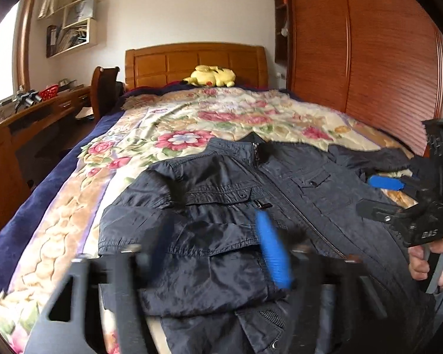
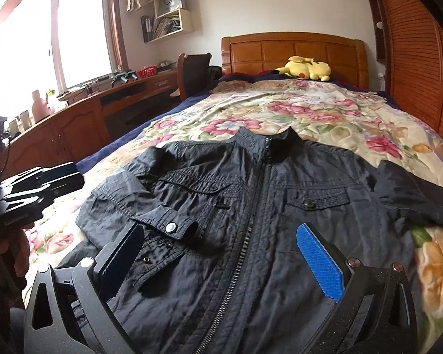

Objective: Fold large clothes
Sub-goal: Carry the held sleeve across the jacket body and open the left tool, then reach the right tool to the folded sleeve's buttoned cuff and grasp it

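A dark navy zip jacket (image 2: 251, 194) lies front up on the bed, collar toward the headboard. Its sleeve on the left side of the view is folded across the chest, the snap cuff (image 2: 169, 225) resting near the zipper. The other sleeve (image 2: 413, 194) lies spread out to the side. My left gripper (image 1: 215, 215) hovers blurred over the folded sleeve, jaws wide apart and nothing pinched; it also shows at the jacket's side as the left gripper (image 2: 76, 181). My right gripper (image 2: 221, 253) stands open over the lower front, also seen as the right gripper (image 1: 366, 196) near the spread sleeve.
The floral quilt (image 2: 310, 109) covers the bed, with a yellow plush toy (image 2: 307, 69) at the wooden headboard (image 2: 292, 48). A desk (image 2: 109, 94) and chair (image 2: 192, 70) run along the left, a slatted wardrobe (image 2: 413, 59) along the right. A hand (image 1: 428, 259) holds the right gripper's handle.
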A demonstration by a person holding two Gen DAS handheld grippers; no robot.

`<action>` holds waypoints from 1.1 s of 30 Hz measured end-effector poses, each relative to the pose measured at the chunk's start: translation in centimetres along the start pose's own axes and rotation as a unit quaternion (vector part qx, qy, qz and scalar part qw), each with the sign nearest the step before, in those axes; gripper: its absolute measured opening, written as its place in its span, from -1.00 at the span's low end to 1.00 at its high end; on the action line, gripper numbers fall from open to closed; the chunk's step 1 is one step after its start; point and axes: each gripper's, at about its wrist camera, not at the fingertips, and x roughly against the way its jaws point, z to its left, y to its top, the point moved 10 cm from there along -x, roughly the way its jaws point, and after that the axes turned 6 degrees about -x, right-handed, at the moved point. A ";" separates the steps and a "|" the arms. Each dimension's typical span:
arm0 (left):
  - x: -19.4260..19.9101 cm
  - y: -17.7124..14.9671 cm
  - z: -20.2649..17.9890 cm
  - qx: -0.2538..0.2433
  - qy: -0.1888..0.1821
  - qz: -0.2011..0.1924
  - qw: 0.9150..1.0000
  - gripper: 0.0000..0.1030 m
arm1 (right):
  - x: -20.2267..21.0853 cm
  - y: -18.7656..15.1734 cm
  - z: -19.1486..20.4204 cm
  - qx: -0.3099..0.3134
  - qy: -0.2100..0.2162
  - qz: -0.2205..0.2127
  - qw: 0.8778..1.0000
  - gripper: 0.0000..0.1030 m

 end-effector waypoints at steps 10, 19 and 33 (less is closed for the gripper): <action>2.1 -3.0 2.5 -0.008 0.029 -0.005 1.000 0.69 | -2.8 -0.6 1.8 0.021 -0.003 0.023 0.999 1.00; 2.7 -4.3 4.4 0.015 0.026 -0.004 1.000 0.71 | -3.5 -0.5 3.1 0.043 -0.002 0.038 0.998 1.00; 3.0 -5.1 7.4 0.029 0.045 0.001 0.999 0.73 | -10.6 -0.1 4.9 0.072 -0.006 0.120 0.990 0.96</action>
